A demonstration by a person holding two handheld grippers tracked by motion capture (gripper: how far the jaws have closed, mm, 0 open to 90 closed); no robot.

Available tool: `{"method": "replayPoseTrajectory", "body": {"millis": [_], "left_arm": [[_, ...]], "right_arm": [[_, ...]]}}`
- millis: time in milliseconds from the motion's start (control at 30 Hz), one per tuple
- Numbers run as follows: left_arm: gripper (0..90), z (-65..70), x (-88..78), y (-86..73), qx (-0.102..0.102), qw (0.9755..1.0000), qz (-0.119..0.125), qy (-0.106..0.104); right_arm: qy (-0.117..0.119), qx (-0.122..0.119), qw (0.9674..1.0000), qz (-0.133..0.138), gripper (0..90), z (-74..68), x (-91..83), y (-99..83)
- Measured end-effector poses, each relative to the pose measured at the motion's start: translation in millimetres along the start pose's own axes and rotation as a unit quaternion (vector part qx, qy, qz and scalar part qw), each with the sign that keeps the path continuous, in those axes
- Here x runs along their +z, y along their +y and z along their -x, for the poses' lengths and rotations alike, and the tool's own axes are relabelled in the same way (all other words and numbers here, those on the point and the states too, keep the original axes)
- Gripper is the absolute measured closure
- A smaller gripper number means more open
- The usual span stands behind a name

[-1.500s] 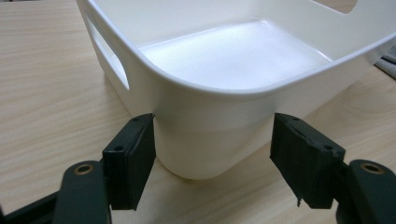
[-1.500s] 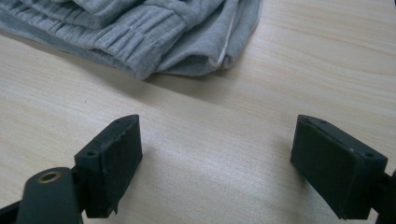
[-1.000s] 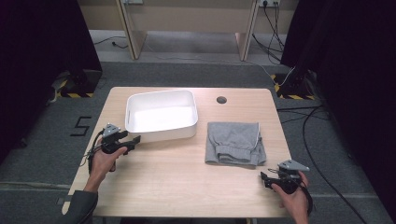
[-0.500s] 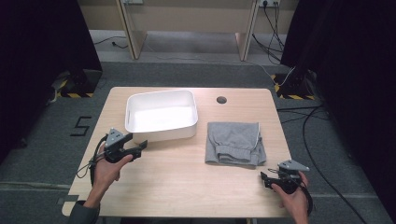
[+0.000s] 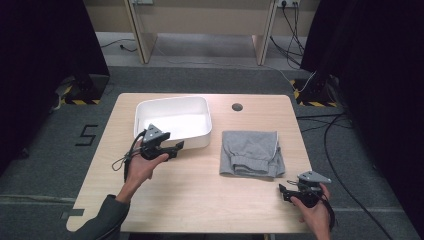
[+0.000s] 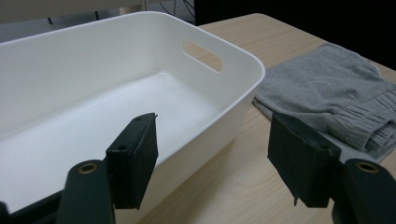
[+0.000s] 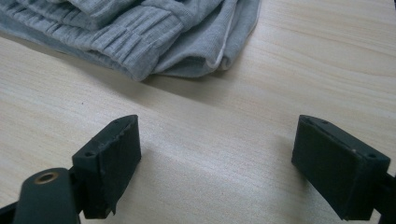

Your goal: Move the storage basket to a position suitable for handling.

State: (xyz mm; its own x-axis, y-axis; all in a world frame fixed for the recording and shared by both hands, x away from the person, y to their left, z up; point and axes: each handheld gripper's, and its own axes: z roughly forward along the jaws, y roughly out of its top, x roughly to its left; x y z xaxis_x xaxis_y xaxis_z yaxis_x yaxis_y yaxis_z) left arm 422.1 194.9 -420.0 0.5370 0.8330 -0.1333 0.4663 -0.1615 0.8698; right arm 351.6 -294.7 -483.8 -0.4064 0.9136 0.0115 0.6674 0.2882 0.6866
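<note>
here, left gripper (image 5: 176,148) jaws parted by white tub (image 5: 172,122), grey garment (image 5: 251,152) beside

A staged recording lab is indicated: a pale wooden surface (image 5: 200,200) is set on grey carpet (image 5: 45,190), black curtains (image 5: 40,45) are hung at the upper left and right, hazard-striped tape (image 5: 75,101) and a floor number "5" (image 5: 87,135) are seen at left, and loose cables (image 5: 330,145) are trailed at right.

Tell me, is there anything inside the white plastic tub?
No, the white plastic tub shows a bare white floor in the left gripper view.
</note>
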Motion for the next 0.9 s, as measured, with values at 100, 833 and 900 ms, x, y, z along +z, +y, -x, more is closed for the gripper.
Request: {"method": "replayPoseTrajectory", "body": {"millis": [100, 833, 900], "left_arm": [[33.4, 5.7, 13.7, 2.8, 0.0, 1.0, -0.006, -0.007], [31.5, 37.1, 71.1, 25.3, 0.009, 0.9976, -0.05, -0.048], [30.6, 39.2, 71.7, 25.7, 0.018, 0.9971, -0.056, -0.047]], "right_arm": [[0.0, 0.0, 1.0, -0.001, 16.3, 0.0, -0.1, 0.0], [0.0, 0.0, 1.0, 0.0, 16.2, 0.1, 0.1, -0.1], [0.0, 0.0, 1.0, 0.0, 16.2, 0.1, 0.1, -0.1]]}}
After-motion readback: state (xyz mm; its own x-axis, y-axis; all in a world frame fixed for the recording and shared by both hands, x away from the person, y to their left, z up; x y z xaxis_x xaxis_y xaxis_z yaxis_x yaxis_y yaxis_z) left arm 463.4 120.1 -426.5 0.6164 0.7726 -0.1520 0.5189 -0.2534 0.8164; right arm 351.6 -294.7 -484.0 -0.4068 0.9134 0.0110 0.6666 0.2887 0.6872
